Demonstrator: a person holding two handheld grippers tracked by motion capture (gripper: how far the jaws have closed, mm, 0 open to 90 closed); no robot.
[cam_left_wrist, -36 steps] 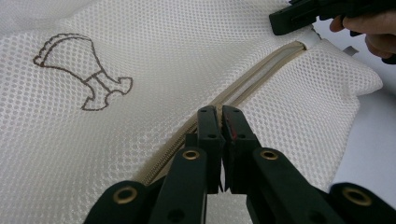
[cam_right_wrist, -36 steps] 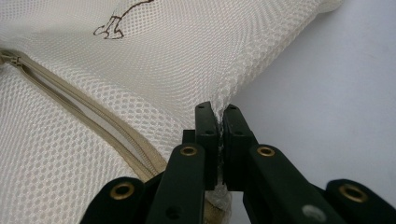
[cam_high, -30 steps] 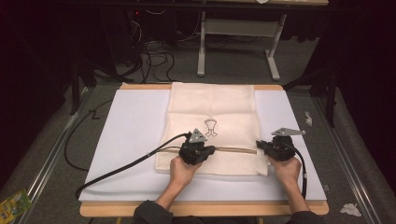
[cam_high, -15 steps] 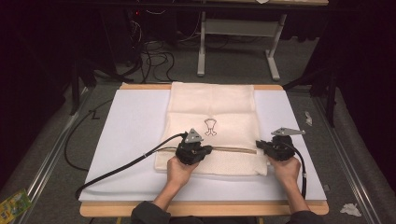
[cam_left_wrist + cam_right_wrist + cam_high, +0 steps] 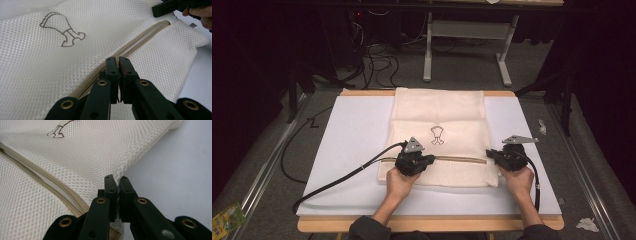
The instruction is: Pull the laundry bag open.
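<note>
A cream mesh bag (image 5: pixel 439 115) with a small outline print (image 5: pixel 437 135) lies flat on the white sheet (image 5: pixel 352 135). A beige zipper (image 5: pixel 459 160) runs across the bag near its front edge. My left gripper (image 5: pixel 432 159) lies on the zipper's left part, shut on the zipper (image 5: pixel 142 37) right at the jaw tips (image 5: pixel 117 60). Ahead of them the zipper tapes stand slightly apart. My right gripper (image 5: pixel 488 152) is shut on the bag's right edge, with mesh (image 5: pixel 100 145) pinched between its jaws (image 5: pixel 116 178). Its tip also shows in the left gripper view (image 5: pixel 160 10).
The sheet covers a wooden table (image 5: pixel 427 223). A black cable (image 5: pixel 342 177) trails left from the left gripper across the sheet. On the floor lie a green packet (image 5: pixel 227 220) and crumpled paper (image 5: pixel 587 224). A desk frame (image 5: pixel 467 30) stands behind the table.
My left gripper has slid a little to the left along the zipper. The right gripper and the bag's edge have stayed in place.
</note>
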